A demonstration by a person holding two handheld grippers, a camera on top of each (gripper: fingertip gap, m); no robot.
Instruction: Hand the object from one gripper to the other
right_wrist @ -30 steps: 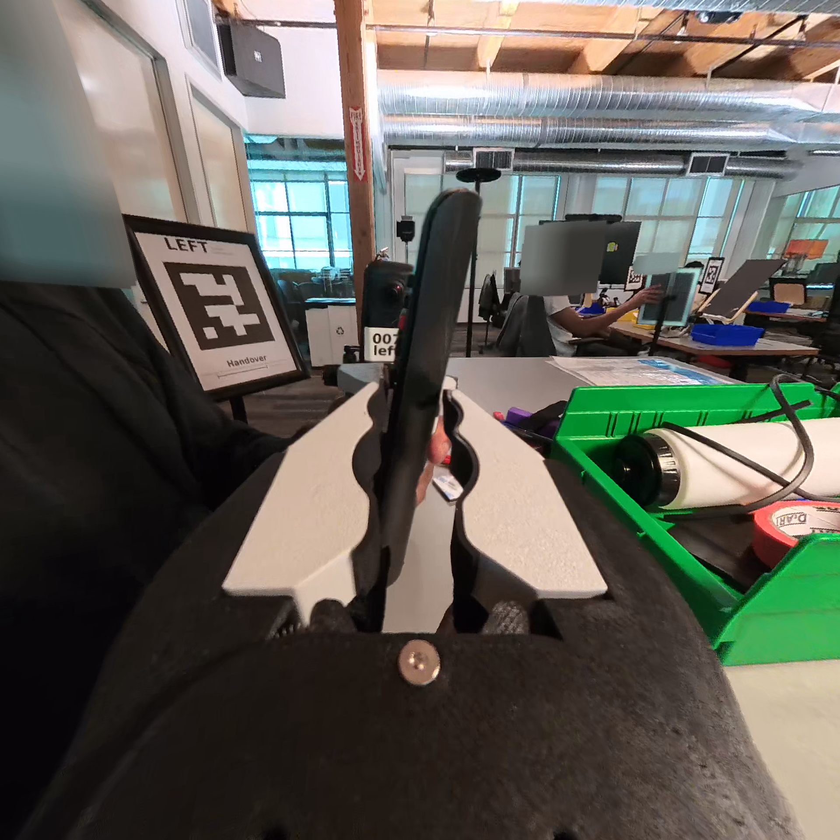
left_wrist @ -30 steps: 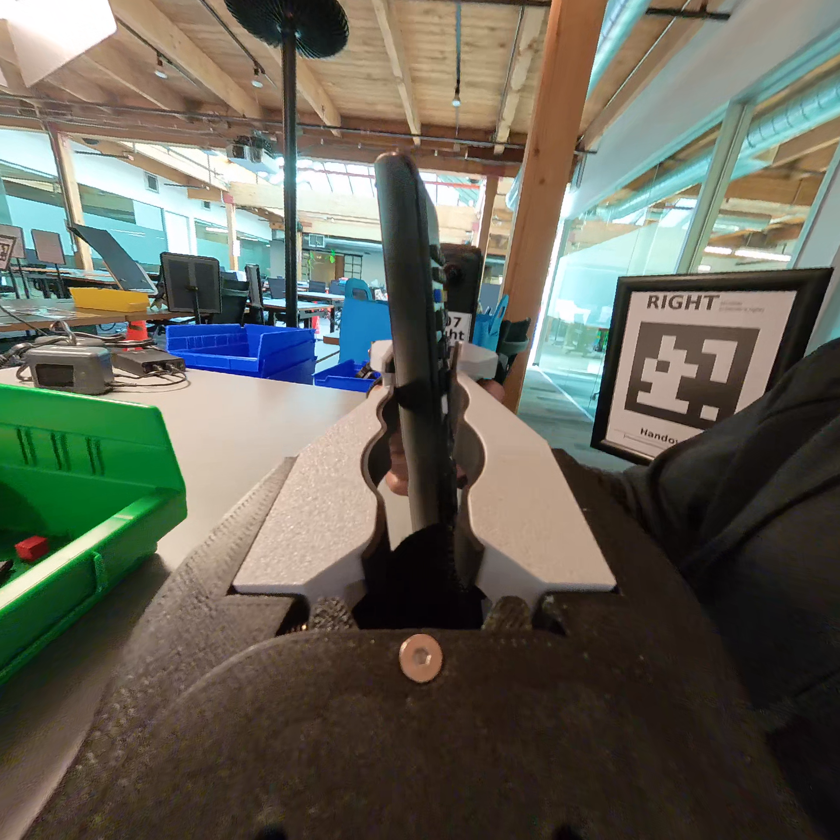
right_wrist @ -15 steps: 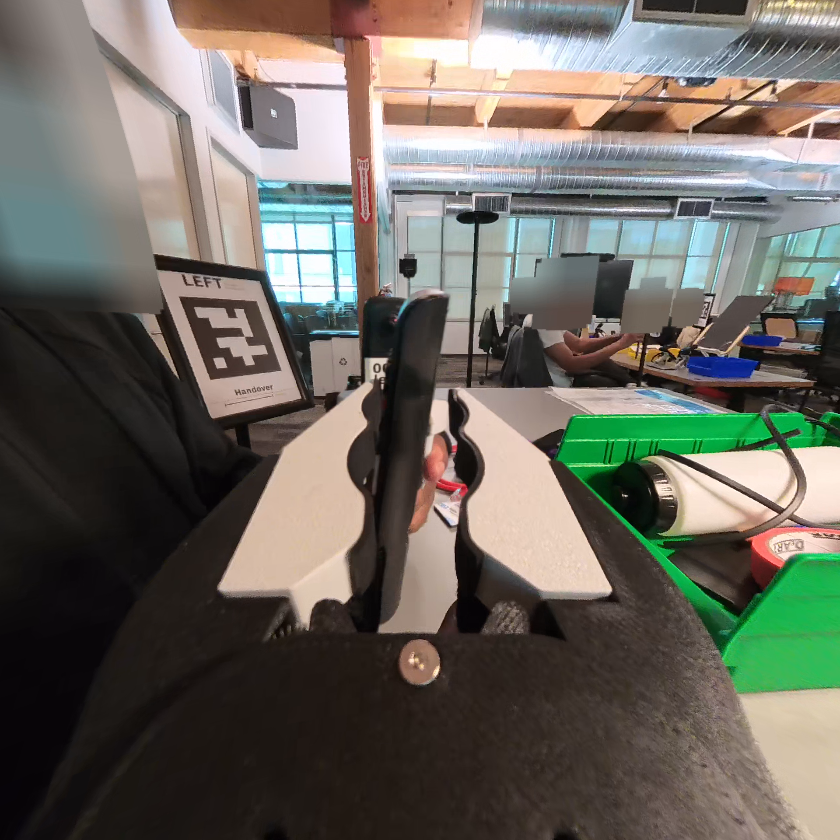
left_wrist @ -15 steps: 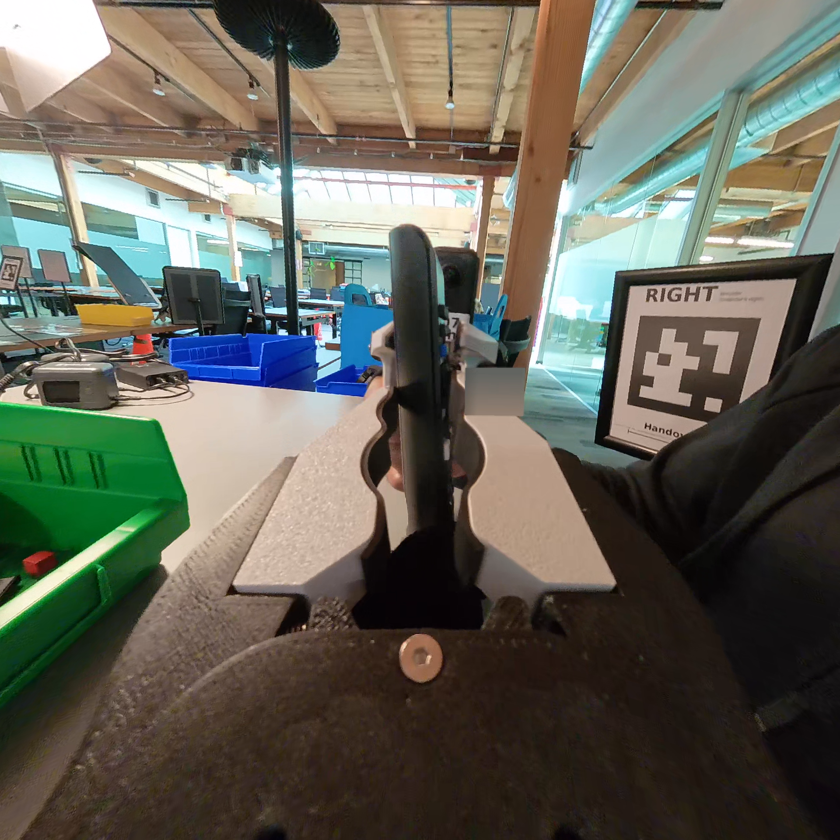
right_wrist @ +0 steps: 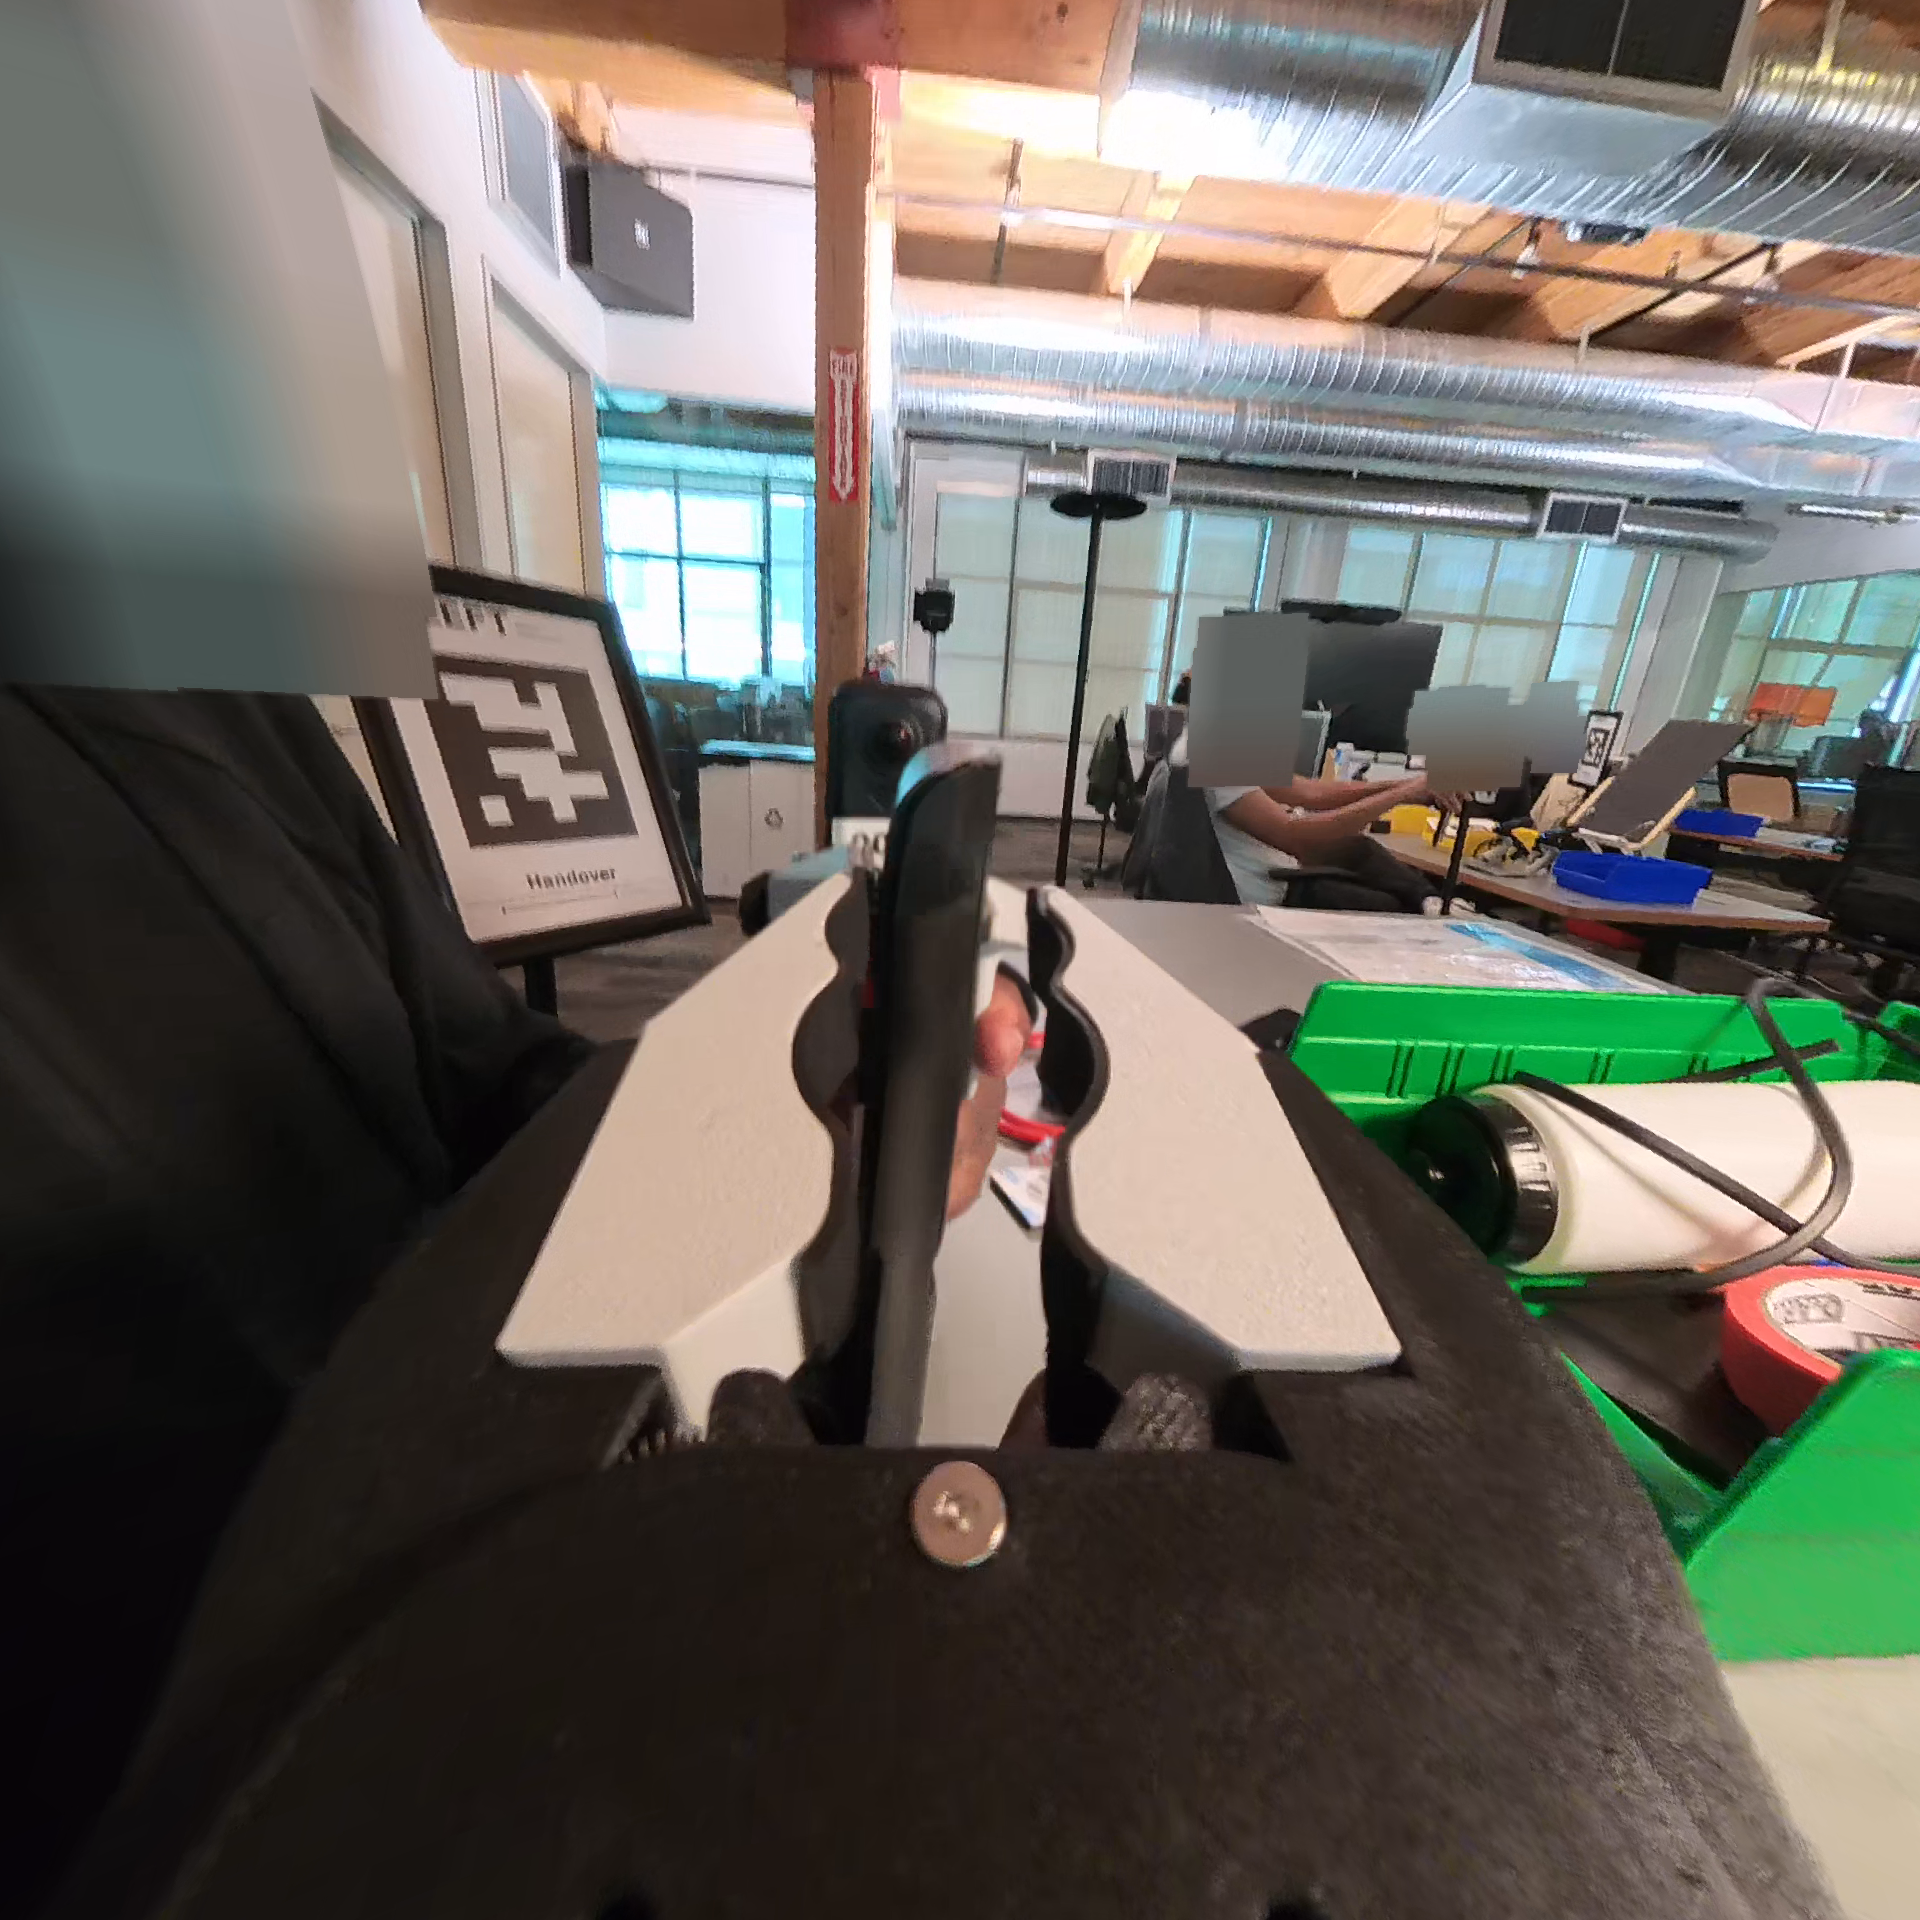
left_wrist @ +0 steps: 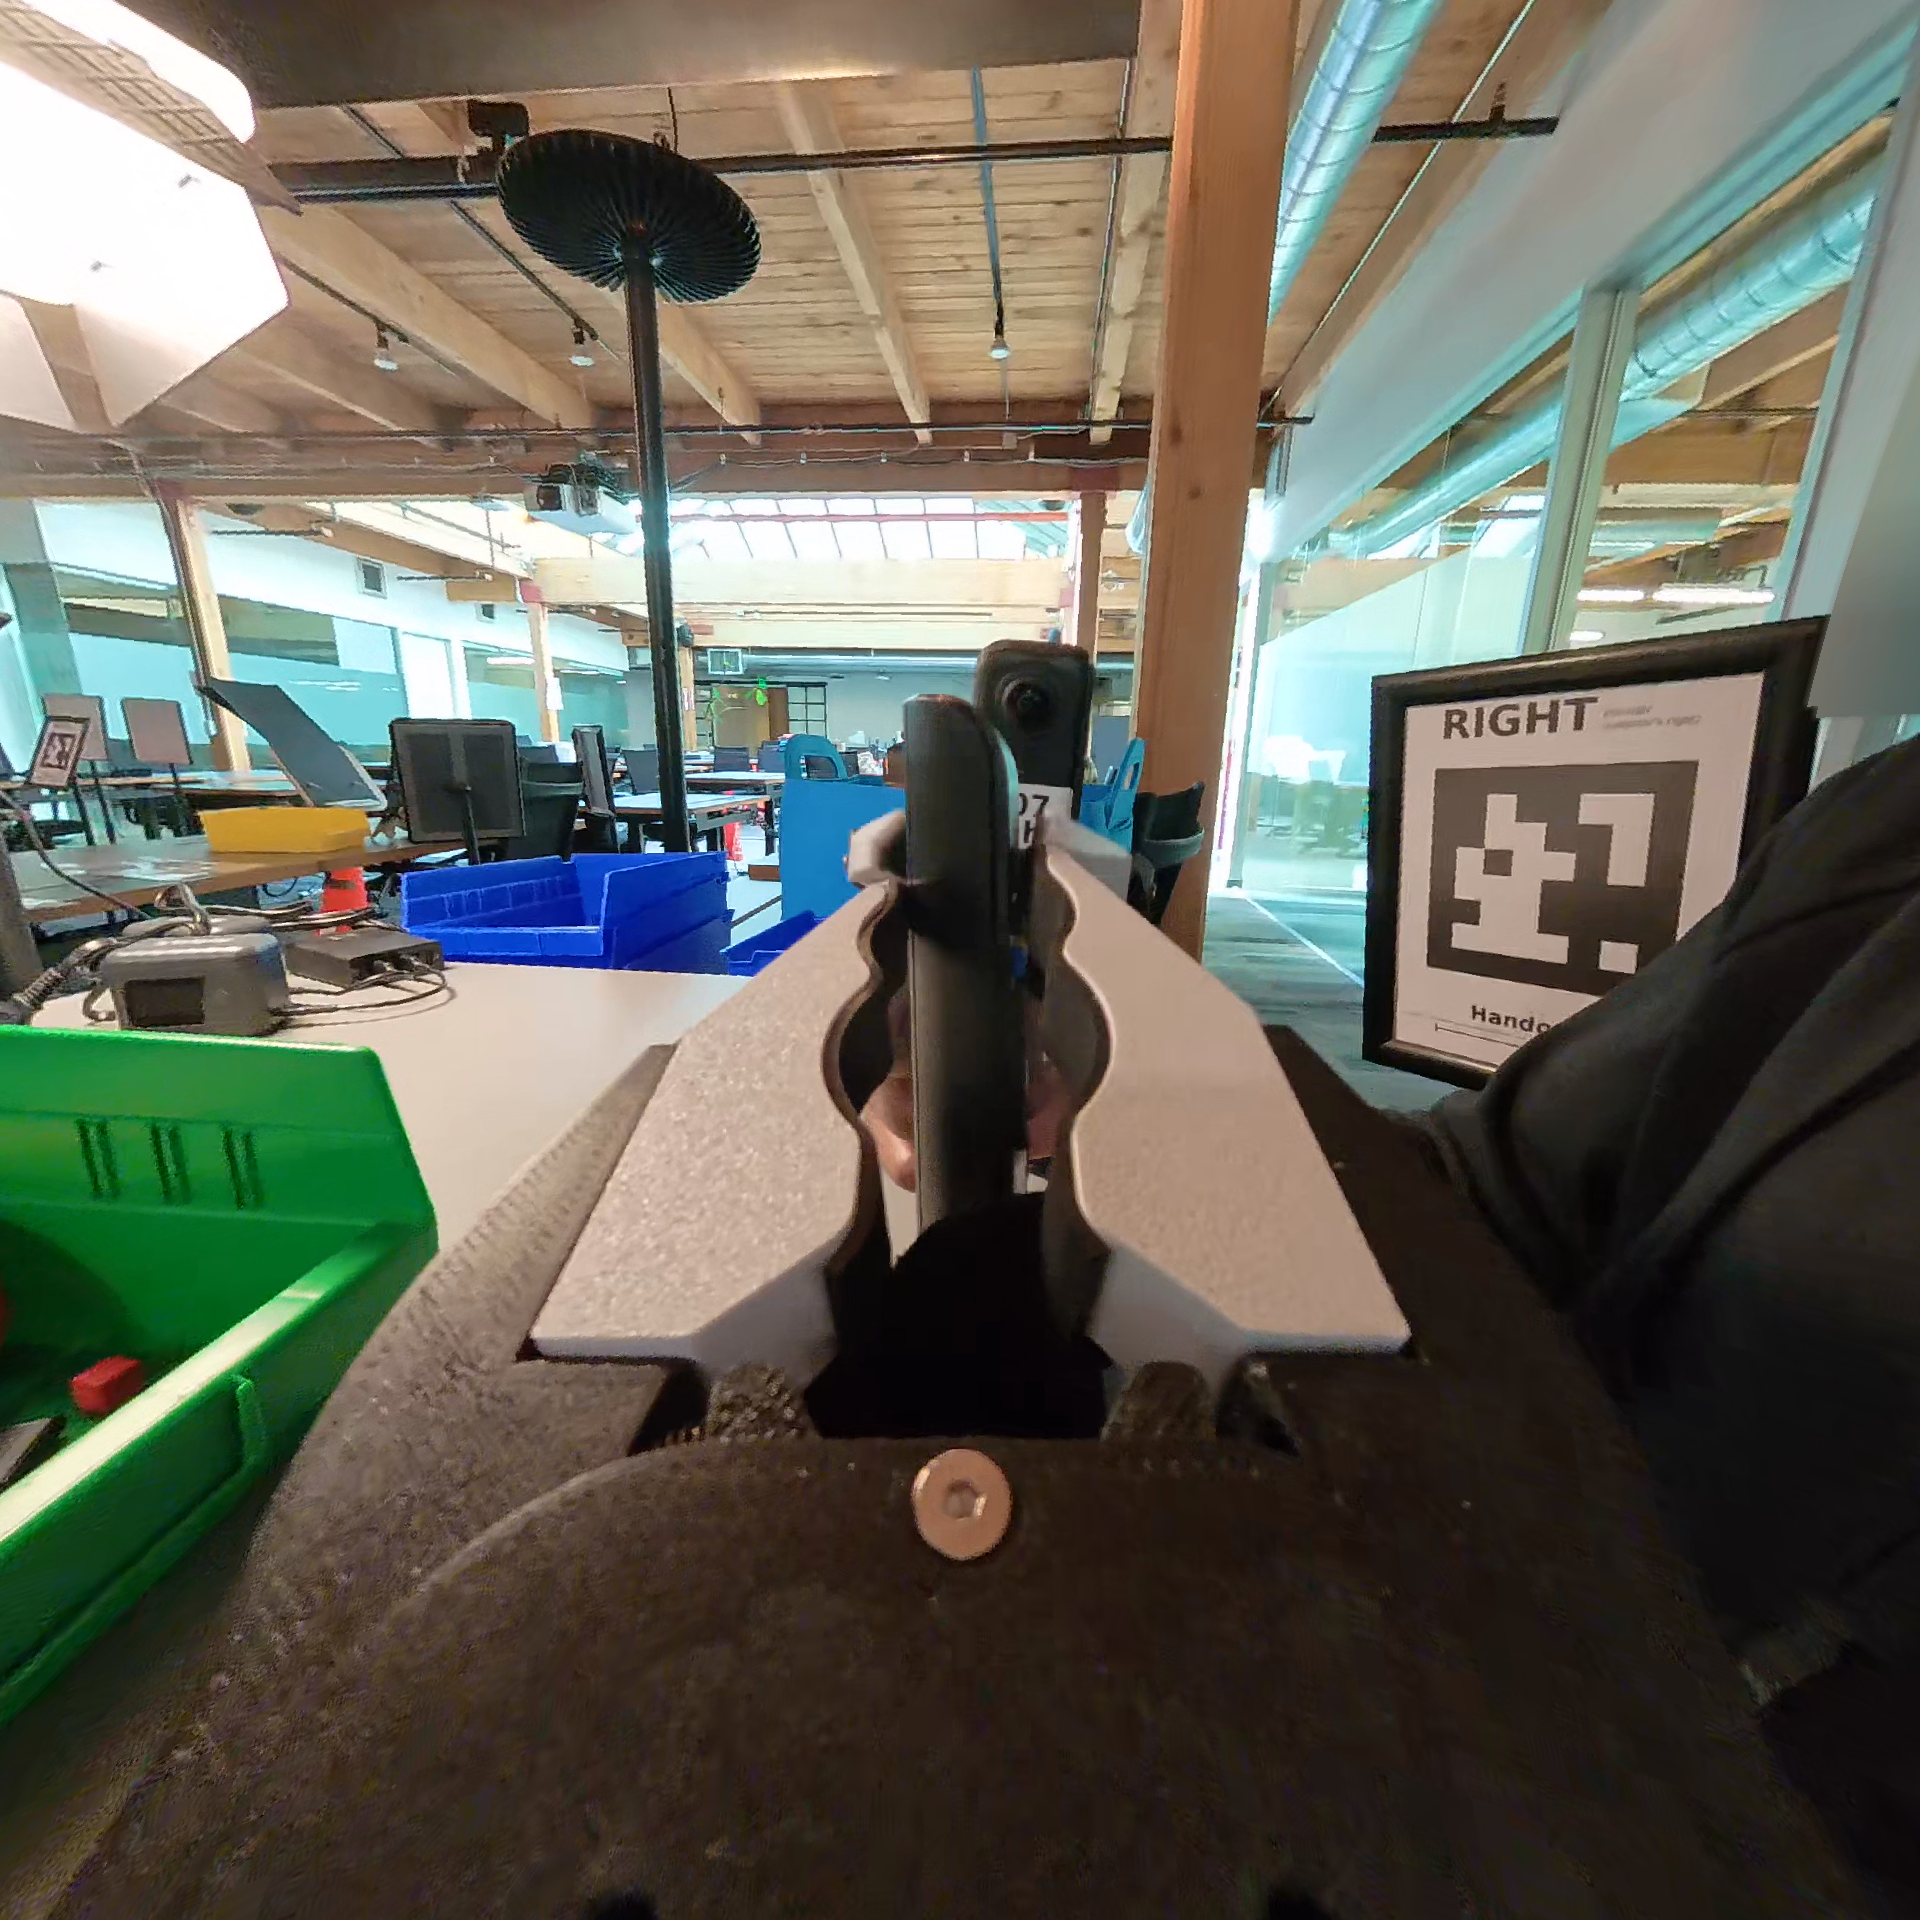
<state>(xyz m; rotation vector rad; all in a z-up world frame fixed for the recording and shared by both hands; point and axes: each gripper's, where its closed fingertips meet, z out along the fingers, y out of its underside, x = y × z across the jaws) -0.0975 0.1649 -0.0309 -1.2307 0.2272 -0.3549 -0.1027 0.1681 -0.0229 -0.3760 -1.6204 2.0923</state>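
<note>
Black and flat, the remote [left_wrist: 958,977] is standing upright on its edge, right between both of your grippers, which face each other nose to nose. Your left gripper [left_wrist: 961,1039] has its grey fingers [left_wrist: 748,1122] closed in on it, so the remote sits pinched in the narrow slot between them, top end poking up past the fingertips. From the right side it's different: your right gripper [right_wrist: 940,1060] has the remote [right_wrist: 925,1039] leaning against the left finger [right_wrist: 707,1143], with a clear gap over to the right finger [right_wrist: 1195,1164], so that one's spread and not clamping. You can see a bit of a hand [right_wrist: 987,1091] through that gap. There's a green bin [left_wrist: 197,1226] near you on the left in the left wrist view, and another green bin [right_wrist: 1558,1029] on the right in the right wrist view, holding a white bottle [right_wrist: 1704,1174] and a red tape roll [right_wrist: 1829,1340].
</note>
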